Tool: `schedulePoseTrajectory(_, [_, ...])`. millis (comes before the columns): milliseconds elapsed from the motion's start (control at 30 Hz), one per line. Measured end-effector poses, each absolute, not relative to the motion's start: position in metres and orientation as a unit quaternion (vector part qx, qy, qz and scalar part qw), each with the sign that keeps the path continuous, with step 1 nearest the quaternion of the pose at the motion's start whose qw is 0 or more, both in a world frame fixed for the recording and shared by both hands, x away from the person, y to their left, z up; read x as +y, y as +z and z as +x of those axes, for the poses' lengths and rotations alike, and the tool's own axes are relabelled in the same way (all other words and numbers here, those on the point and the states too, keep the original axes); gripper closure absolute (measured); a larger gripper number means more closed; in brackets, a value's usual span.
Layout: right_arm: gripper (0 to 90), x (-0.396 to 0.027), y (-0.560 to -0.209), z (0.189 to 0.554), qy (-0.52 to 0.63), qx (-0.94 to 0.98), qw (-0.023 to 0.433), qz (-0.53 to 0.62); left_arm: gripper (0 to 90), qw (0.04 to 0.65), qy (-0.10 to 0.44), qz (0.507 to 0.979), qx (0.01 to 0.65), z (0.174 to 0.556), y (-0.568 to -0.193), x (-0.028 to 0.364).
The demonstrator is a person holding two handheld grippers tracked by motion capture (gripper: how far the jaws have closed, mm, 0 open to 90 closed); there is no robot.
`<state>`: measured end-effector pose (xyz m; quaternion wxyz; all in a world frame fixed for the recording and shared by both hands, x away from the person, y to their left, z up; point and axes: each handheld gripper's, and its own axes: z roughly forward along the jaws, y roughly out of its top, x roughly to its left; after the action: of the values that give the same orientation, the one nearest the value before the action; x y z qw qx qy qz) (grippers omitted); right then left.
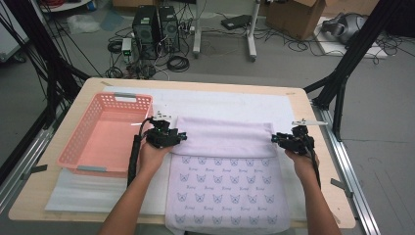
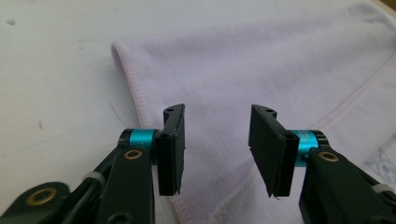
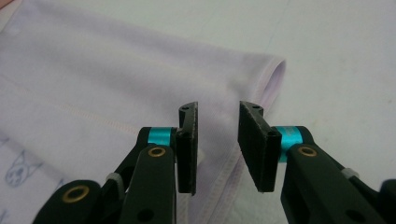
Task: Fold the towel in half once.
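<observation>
High view: pink basket [image 1: 78,147] beside towel [image 1: 225,186].

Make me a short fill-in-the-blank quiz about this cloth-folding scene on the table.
1. The pink basket sits on the ____ side of the table.
2. The lavender cloth is printed with small ____ faces.
3. The left gripper has its jaws ____ above the folded edge.

Missing words: left; cat; open

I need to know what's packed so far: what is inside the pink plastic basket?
The pink plastic lattice basket sits left of the folded lilac cloth; its visible floor holds nothing. The near wall hides a thin strip of the floor.
</observation>
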<state>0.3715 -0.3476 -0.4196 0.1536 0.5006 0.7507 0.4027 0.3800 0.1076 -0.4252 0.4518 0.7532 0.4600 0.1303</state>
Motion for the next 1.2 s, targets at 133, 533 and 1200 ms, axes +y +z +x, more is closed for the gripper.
schedulePoseTrajectory(133, [67.3,-0.346,-0.425,0.365,0.405,0.761,0.126,0.491,55.3,0.446,0.125,0.763,0.45,0.368,-0.431,0.11])
schedulePoseTrajectory(533, [85.3,-0.336,-0.436,0.348,0.382,0.779,0.137,0.477,87.0,0.421,0.152,0.791,0.416,0.339,-0.441,0.109])
schedulePoseTrajectory(1200, [85.6,-0.356,-0.437,0.253,0.439,0.769,0.168,0.433,86.6,0.5,0.149,0.778,0.35,0.26,-0.435,0.127])
